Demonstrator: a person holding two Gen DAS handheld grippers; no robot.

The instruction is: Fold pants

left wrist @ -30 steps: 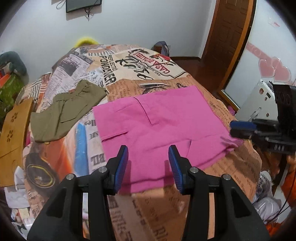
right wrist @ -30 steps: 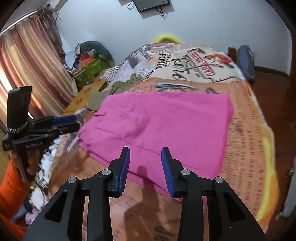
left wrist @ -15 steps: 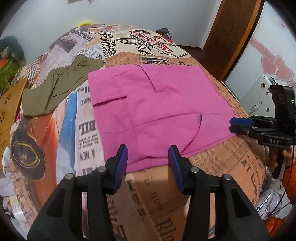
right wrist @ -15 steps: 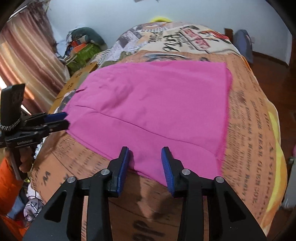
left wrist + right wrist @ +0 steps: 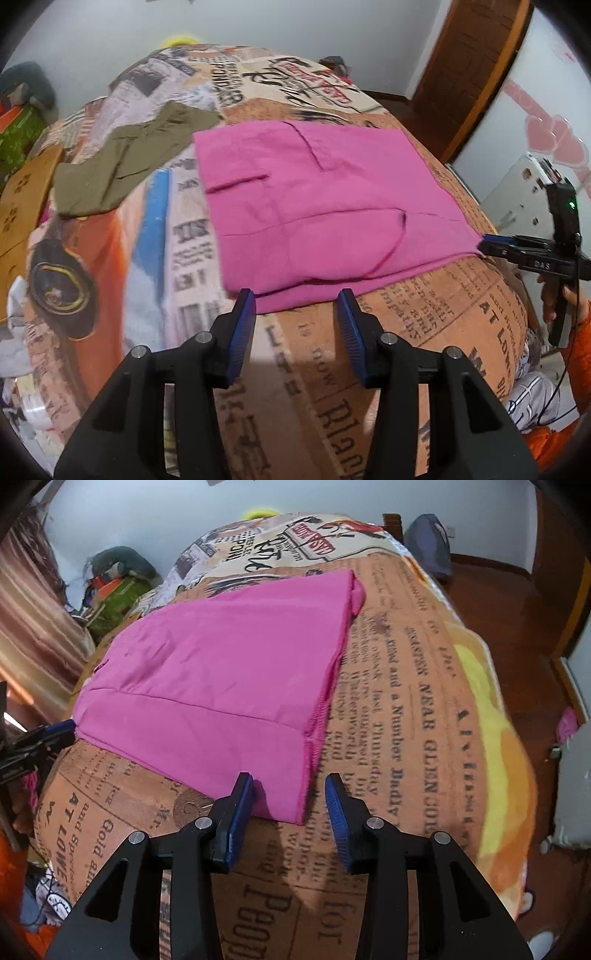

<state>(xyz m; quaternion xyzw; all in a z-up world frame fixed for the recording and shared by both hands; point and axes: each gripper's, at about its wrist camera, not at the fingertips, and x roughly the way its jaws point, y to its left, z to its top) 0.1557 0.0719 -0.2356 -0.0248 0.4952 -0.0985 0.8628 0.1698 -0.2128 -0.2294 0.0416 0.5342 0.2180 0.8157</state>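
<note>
Olive-green trousers (image 5: 129,155) lie crumpled toward the left edge of the bed (image 5: 424,332), whose bedspread is printed like old newspaper, with readable scraps such as "AT LOW", "Gold", "NEAR GLEN" and "last Thursday". Just right of them the pink pants (image 5: 314,206) lie flat in a smooth, roughly square fold of thin woven cloth, with a stitched pocket slit and fly seam showing, reaching to the bed's near edge. In the left wrist view, the left gripper (image 5: 297,325) points steeply down at the near hem, its ribbed blue pads (image 5: 242,328) standing moderately apart with only the hem's edge and bare bedspread between them, pressing on nothing. Further right, the right gripper (image 5: 487,245) reaches in from the bed's right edge, its black body lettered "DAS" and held by a hand (image 5: 565,295) in an orange sleeve. In its own view, the right gripper (image 5: 290,801) tilts down over the pants' near right corner (image 5: 288,797); its jaws have just been opening and stand moderately wide, the corner between the pads but not pinched.
</note>
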